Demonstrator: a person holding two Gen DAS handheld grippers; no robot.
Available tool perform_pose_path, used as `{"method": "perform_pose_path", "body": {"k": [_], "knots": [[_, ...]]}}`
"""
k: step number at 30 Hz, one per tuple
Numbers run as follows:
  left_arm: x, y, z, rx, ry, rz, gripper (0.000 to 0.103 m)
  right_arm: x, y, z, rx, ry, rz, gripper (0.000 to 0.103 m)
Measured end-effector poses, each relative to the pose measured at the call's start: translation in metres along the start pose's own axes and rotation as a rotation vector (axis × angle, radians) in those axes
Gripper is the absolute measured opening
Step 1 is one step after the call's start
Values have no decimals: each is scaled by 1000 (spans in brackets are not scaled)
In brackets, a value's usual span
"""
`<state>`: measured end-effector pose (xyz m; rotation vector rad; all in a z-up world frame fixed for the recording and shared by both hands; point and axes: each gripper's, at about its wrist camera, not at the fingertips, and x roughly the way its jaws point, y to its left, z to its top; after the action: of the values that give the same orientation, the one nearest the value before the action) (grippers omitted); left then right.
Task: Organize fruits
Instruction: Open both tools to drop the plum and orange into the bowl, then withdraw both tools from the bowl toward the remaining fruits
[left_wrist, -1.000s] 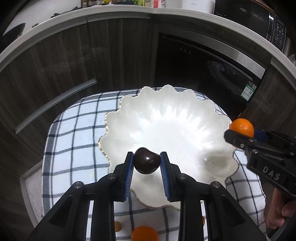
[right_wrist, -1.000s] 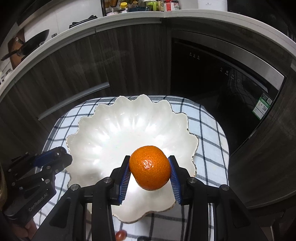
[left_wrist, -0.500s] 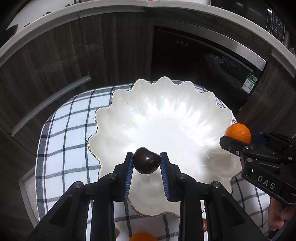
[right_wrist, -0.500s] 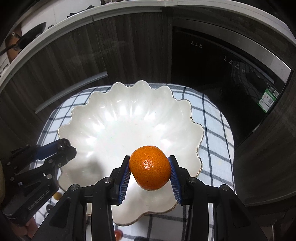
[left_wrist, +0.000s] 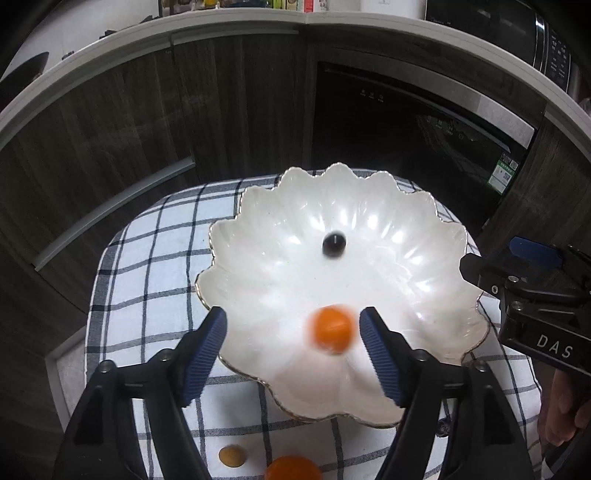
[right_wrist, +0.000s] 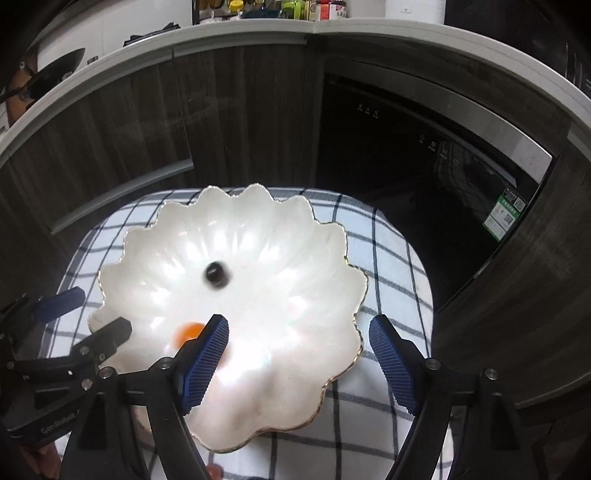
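A white scalloped bowl (left_wrist: 406, 236) (right_wrist: 295, 258) sits on a checked cloth. A dark cherry (left_wrist: 334, 243) (right_wrist: 216, 274) lies near the bowl's middle, blurred in the right wrist view. A blurred tangerine (left_wrist: 331, 329) (right_wrist: 190, 332) is loose on the near side of the bowl, partly hidden behind a finger in the right wrist view. My left gripper (left_wrist: 291, 321) (right_wrist: 92, 314) hangs over the near rim, its jaws opening, no pad touching any fruit. My right gripper (right_wrist: 297, 328) (left_wrist: 506, 260) is over the bowl's right side, jaws opening, with nothing between them.
A second tangerine (left_wrist: 291, 469) and a small yellowish fruit (left_wrist: 232, 455) lie on the checked cloth (left_wrist: 159, 258) near the bowl. A person's hand (left_wrist: 561, 406) holds the right gripper. Dark wooden cabinets and a black built-in appliance (right_wrist: 424, 166) stand behind the table.
Both grippers have opened. The cherry left the left gripper and now lies in the bowl. The tangerine left the right gripper and is loose in the bowl, blurred.
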<state>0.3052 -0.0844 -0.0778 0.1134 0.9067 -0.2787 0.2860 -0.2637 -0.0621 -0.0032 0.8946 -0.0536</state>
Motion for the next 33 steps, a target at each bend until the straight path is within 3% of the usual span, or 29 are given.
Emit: {"method": "perform_pose_path", "body": {"k": [4,33], "knots": [[-13,0,2,-5,-21,10,86,-9,1,1,9,-15,7,79],[-102,-7,-7,14,-116,31,88,-95,0,-11,55,-139,17,79]]}}
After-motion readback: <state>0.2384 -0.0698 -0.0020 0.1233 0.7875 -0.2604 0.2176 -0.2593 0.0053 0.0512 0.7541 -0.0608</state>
